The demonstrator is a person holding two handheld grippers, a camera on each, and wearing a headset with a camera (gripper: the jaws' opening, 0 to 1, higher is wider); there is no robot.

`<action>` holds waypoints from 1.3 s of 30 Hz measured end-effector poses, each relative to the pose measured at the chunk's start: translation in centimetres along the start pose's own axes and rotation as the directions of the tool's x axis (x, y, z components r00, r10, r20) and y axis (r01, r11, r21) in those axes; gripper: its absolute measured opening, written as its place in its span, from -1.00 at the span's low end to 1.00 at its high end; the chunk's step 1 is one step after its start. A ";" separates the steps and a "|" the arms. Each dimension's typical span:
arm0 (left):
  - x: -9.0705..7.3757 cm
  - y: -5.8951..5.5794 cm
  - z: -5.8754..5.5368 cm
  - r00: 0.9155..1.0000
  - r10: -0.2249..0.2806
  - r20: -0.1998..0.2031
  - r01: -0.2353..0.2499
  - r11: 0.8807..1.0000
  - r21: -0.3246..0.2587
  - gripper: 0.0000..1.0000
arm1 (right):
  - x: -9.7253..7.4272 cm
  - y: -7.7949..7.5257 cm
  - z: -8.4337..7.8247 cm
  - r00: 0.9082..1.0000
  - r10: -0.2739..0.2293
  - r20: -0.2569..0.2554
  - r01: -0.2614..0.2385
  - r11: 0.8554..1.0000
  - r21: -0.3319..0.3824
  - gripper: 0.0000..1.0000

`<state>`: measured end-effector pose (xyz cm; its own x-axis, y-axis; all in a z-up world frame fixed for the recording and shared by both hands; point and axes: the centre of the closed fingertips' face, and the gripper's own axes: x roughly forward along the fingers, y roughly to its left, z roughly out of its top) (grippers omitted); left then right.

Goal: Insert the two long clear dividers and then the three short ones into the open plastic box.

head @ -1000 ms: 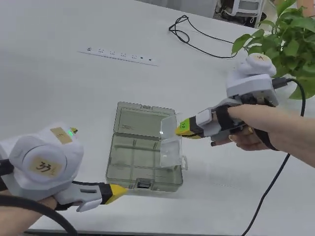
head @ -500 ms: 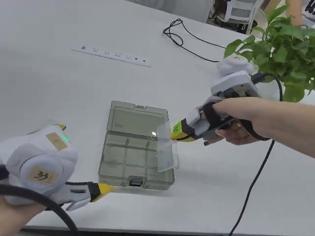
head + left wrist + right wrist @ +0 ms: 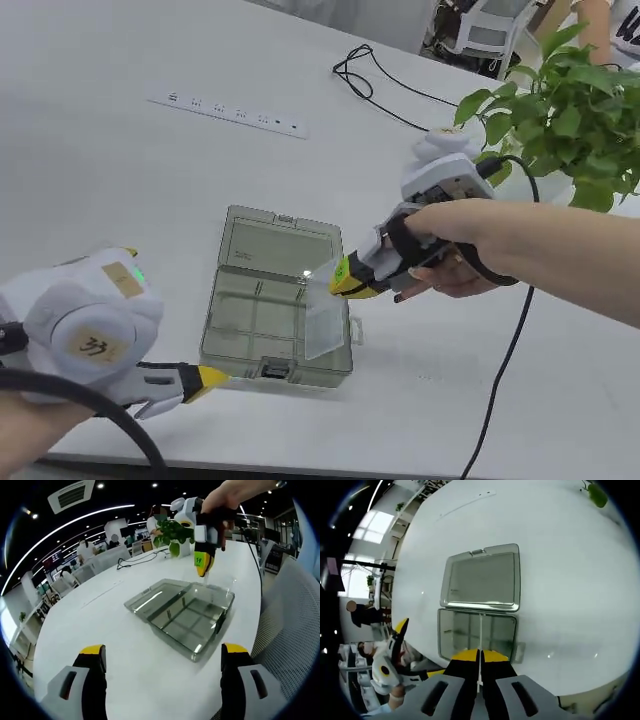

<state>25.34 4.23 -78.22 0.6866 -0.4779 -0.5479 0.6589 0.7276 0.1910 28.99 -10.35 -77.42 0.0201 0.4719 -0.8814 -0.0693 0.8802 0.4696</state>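
Note:
The open smoky plastic box [image 3: 262, 325] lies on the white table with its lid [image 3: 278, 246] flat behind it. My right gripper [image 3: 341, 281] is shut on a clear divider [image 3: 325, 318], which hangs tilted over the box's right end. In the right gripper view the divider [image 3: 480, 630] is edge-on between the shut jaws, above the tray [image 3: 455, 630], with the lid [image 3: 482, 577] beyond. My left gripper [image 3: 207, 378] rests open near the box's front left corner. In its own view the left gripper [image 3: 162, 655] faces the box [image 3: 185, 612], with the right gripper [image 3: 202, 562] above it.
A white power strip [image 3: 235, 112] lies at the back of the table. A black cable [image 3: 365, 70] coils behind it, and a green plant [image 3: 570, 110] stands at the right. The right gripper's cable [image 3: 505, 350] trails over the table edge.
My right gripper has carried the divider leftwards and lower, from beside the box's right end to over it. The left gripper has kept its place near the front corner.

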 end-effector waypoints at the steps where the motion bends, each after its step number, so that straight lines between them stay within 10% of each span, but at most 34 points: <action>1: 0.0 0.1 0.0 1.000 0.002 0.003 -0.002 1.000 0.000 0.95 | 0.1 -0.1 0.2 1.000 -0.008 0.005 0.008 1.000 -0.004 -0.96; 39: 0.1 -0.1 -0.3 1.000 -0.010 -0.016 0.010 1.000 -0.002 0.87 | 1.6 -0.9 -1.2 0.999 -0.038 -0.022 0.038 0.999 0.003 -0.96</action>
<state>25.23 4.21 -78.55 0.6748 -0.4771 -0.5631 0.6652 0.7236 0.1841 27.92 -10.46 -79.31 0.0013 0.4365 -0.8997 -0.0650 0.8978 0.4355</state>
